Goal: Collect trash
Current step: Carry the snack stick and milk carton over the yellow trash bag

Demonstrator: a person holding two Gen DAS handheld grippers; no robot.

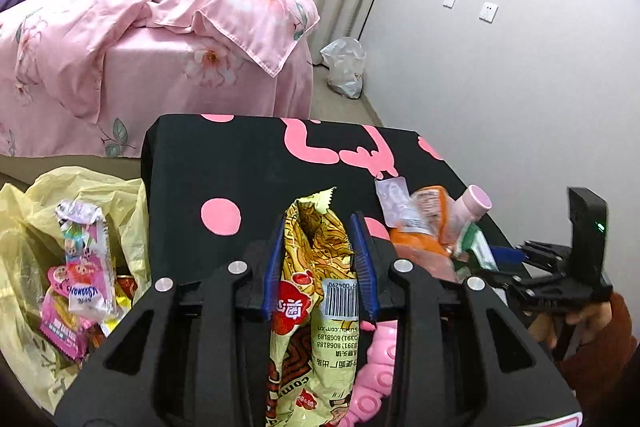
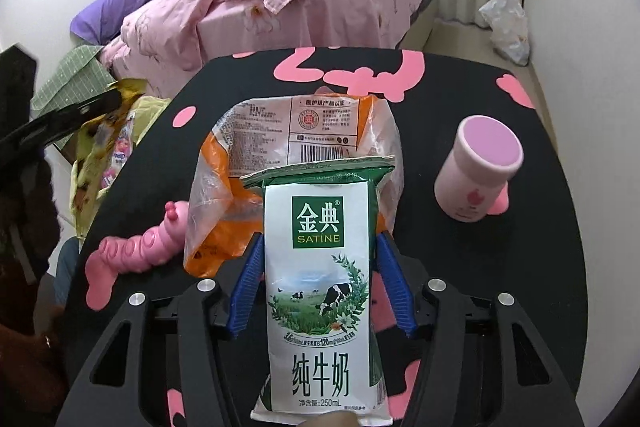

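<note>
My left gripper (image 1: 318,227) is shut on a yellow noodle wrapper (image 1: 316,267) above the left part of the black table with pink spots (image 1: 224,163). A yellow trash bag (image 1: 36,211) with several wrappers stands open to the left of the table. My right gripper (image 2: 318,247) is shut on a white and green milk carton (image 2: 320,267) and holds it over the table. Behind the carton lies an orange and clear plastic bag (image 2: 296,135). The right gripper also shows in the left wrist view (image 1: 512,255).
A pink cup (image 2: 478,171) stands at the table's right. A pink caterpillar toy (image 2: 140,243) lies at its left edge. A bed with a pink quilt (image 1: 140,39) is behind. A clear plastic bag (image 1: 346,67) sits on the floor by the wall.
</note>
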